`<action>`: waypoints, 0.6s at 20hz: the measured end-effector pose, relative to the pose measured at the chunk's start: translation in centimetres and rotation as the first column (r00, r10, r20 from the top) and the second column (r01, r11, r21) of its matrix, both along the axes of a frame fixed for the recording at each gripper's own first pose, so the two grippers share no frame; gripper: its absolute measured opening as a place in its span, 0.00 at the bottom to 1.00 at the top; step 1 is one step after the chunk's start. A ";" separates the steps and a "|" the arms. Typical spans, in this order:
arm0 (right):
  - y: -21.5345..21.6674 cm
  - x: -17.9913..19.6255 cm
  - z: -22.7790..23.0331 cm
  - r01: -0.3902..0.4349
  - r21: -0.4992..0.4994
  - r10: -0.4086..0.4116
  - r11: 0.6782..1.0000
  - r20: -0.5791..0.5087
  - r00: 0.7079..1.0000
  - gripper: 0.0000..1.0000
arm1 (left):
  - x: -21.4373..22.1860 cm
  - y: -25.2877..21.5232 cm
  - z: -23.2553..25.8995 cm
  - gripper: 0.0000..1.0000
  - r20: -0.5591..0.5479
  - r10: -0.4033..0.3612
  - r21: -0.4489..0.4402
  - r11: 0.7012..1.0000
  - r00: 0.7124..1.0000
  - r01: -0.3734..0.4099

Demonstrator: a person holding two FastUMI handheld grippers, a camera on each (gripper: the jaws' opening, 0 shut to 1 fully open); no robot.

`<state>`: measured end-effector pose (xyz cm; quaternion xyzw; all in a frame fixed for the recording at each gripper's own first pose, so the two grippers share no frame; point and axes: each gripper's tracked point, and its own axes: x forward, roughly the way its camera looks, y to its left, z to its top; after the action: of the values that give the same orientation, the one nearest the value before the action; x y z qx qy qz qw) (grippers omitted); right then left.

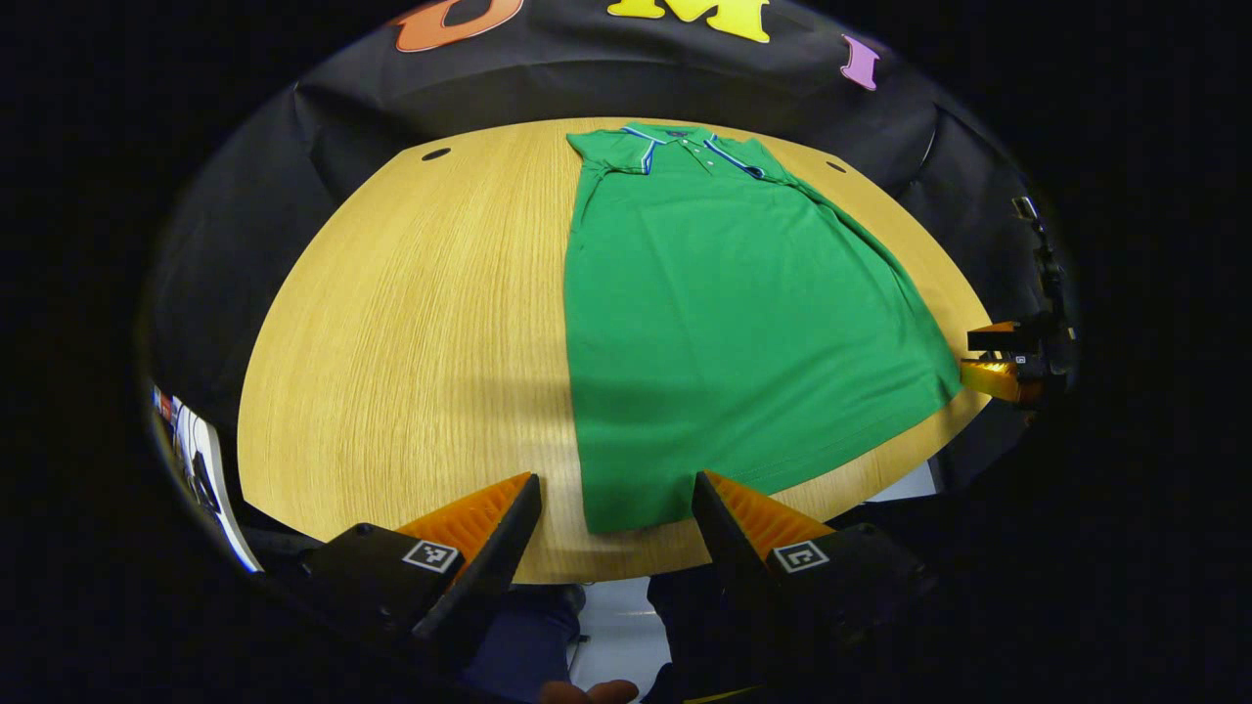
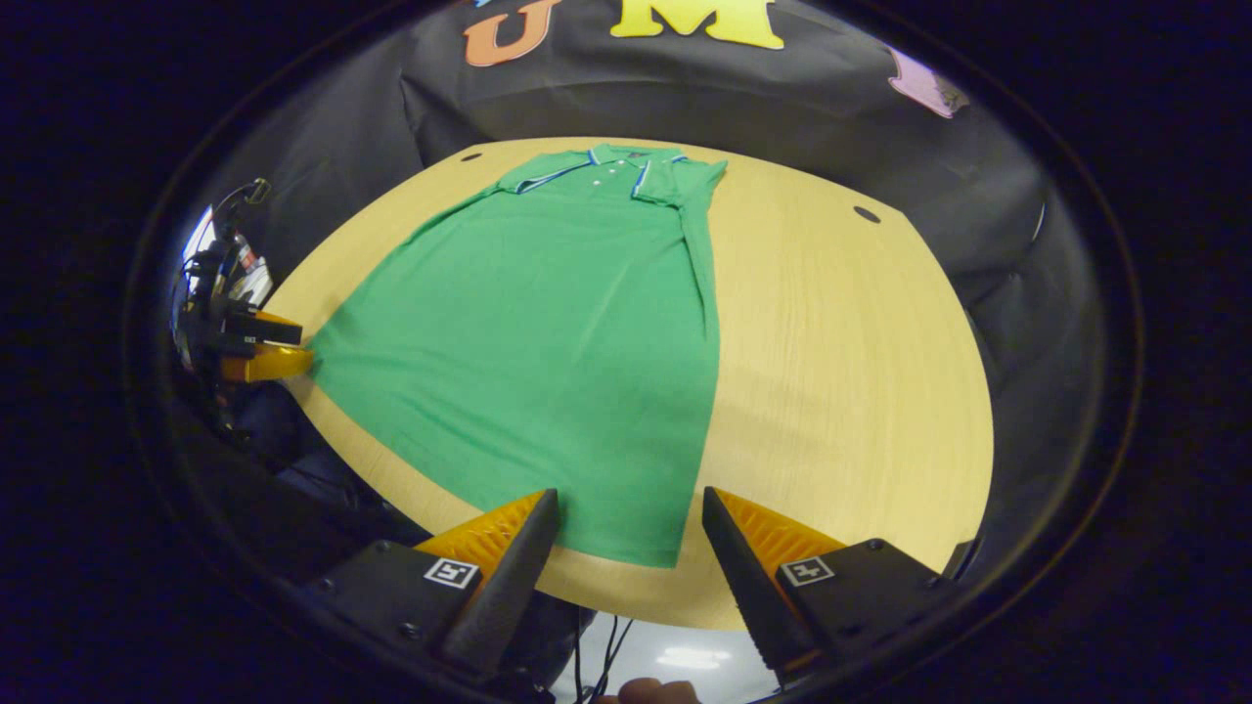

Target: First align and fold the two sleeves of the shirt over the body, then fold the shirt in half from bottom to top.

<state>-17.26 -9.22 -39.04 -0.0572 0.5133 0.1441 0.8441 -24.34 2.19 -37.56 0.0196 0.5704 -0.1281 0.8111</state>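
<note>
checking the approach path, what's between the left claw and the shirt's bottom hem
Nothing but bare table. In the left gripper view the open left claw frames the near hem corner of the green shirt, with only wood showing in the gap.

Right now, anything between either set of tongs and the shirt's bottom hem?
Nothing visible. Left tongs and right tongs are open, each at a bottom corner of the green shirt, with bare table beside it.
</note>
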 end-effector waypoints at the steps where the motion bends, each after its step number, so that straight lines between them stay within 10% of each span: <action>1: 0.1 0.2 -0.4 0.012 0.004 -0.012 1.000 -0.005 1.000 0.95 | -0.1 0.0 -0.2 1.00 -0.004 -0.008 0.006 1.000 1.000 0.008; 12: 0.2 -0.3 -1.9 0.047 -0.007 -0.047 0.999 -0.020 0.999 0.96 | 0.0 -0.5 -1.0 1.00 -0.005 -0.068 0.021 0.997 0.998 0.068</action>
<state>-17.58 -8.98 -40.92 -0.0463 0.5236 0.1234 0.8417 -24.31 1.70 -38.53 0.0472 0.5725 -0.1494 0.8048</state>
